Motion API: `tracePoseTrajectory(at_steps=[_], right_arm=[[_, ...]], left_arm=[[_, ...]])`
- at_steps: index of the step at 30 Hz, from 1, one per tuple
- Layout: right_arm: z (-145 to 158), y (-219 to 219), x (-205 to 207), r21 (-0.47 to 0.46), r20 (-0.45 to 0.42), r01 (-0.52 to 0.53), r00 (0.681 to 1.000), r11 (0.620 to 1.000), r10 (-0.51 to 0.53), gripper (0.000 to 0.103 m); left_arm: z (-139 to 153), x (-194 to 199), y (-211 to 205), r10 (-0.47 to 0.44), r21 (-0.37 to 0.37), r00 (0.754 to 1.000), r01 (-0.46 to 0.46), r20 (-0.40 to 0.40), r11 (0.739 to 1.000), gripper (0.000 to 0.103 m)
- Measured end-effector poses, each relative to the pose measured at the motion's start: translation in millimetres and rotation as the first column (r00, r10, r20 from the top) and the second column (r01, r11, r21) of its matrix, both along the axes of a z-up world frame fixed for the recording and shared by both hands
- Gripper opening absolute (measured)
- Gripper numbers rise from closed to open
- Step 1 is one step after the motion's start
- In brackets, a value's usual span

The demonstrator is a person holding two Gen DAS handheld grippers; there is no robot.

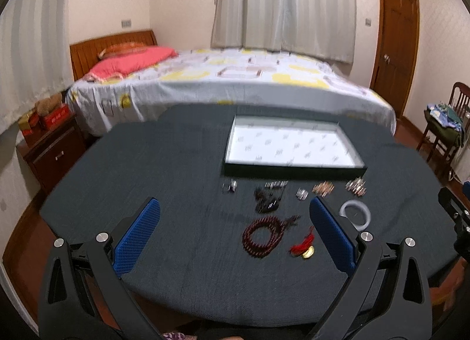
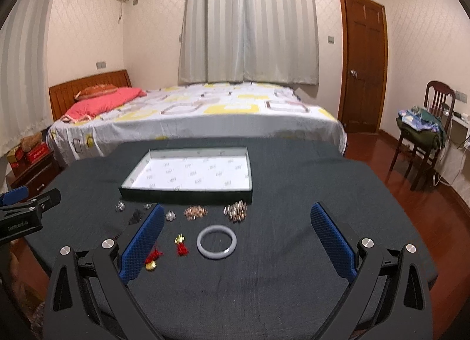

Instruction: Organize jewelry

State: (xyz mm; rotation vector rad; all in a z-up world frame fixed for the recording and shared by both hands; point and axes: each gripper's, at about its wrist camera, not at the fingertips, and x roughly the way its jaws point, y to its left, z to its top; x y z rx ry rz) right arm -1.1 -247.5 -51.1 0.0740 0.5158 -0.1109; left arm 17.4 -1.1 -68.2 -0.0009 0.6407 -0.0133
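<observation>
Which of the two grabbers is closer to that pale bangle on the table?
Right. The bangle lies between the open fingers of the right gripper; for the left gripper it sits outside its right finger.

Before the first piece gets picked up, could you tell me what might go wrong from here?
1. The small loose pieces lie bunched close together, so wide fingers may scatter neighbours.
2. The smooth pale bangle could slip from the pads.
3. The bead strand may trail and snag the tray wall.

A table [image 2: 308, 266] with dark cloth carries a shallow white-lined tray [image 2: 188, 191] at 12 o'clock. Before the tray lie small metal jewelry heaps [image 2: 235, 210], a pale bangle [image 2: 216, 242], red tassel charms [image 2: 182, 247], and at 9 o'clock a dark red bead string [image 1: 263, 235].
</observation>
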Motion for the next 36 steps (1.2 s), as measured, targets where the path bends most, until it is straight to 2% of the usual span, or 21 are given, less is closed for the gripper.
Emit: tracePoseTrajectory(at_steps=[2, 5, 8, 15, 21, 26, 31, 33, 36], right_arm=[[-15.1, -1.8, 6.8, 0.015, -0.034, -0.006, 0.999, 1.000, 0.006, 0.097], [-40.5, -6.3, 19.6, 0.030, -0.102, -0.009, 0.995, 0.999, 0.012, 0.097], [-61.4, -9.1, 29.7, 0.045, -0.163, -0.007, 0.987, 0.999, 0.014, 0.097], [-95.5, -14.8, 45.5, 0.057, -0.230, 0.002, 0.973, 0.998, 0.011, 0.097], [-109.8, -16.1, 57.1, 0.072, -0.273, -0.004, 0.962, 0.997, 0.023, 0.097], [-115.5, -15.3, 62.8, 0.075, -0.292, -0.008, 0.956, 0.997, 0.030, 0.097], [-118.4, -16.5, 66.7, 0.082, -0.303, -0.007, 0.952, 0.997, 0.032, 0.097], [-119.3, -16.6, 67.6, 0.082, -0.306, -0.008, 0.952, 0.997, 0.032, 0.097], [-120.0, -16.7, 68.8, 0.082, -0.310, -0.010, 0.950, 0.997, 0.035, 0.097]], left_arm=[[-12.1, 9.2, 4.7, -0.001, -0.005, 0.999, 0.001, -0.035, 1.000, 0.099], [-46.4, 22.0, 6.6, -0.028, -0.011, 0.993, 0.027, -0.118, 1.000, 0.099], [-64.3, 35.3, 2.1, -0.054, -0.024, 0.984, 0.051, -0.172, 0.998, 0.099], [-96.9, 62.4, -11.0, -0.119, -0.031, 0.959, 0.115, -0.257, 0.993, 0.099], [-116.3, 85.9, -15.1, -0.137, -0.033, 0.940, 0.133, -0.312, 0.991, 0.083], [-120.6, 93.7, -20.5, -0.146, -0.007, 0.939, 0.152, -0.312, 0.988, 0.082], [-119.3, 98.1, -23.0, -0.166, -0.023, 0.938, 0.167, -0.304, 0.986, 0.082], [-120.5, 99.9, -27.2, -0.167, 0.008, 0.937, 0.178, -0.306, 0.984, 0.082], [-119.6, 99.8, -27.9, -0.185, 0.013, 0.939, 0.197, -0.290, 0.980, 0.070]])
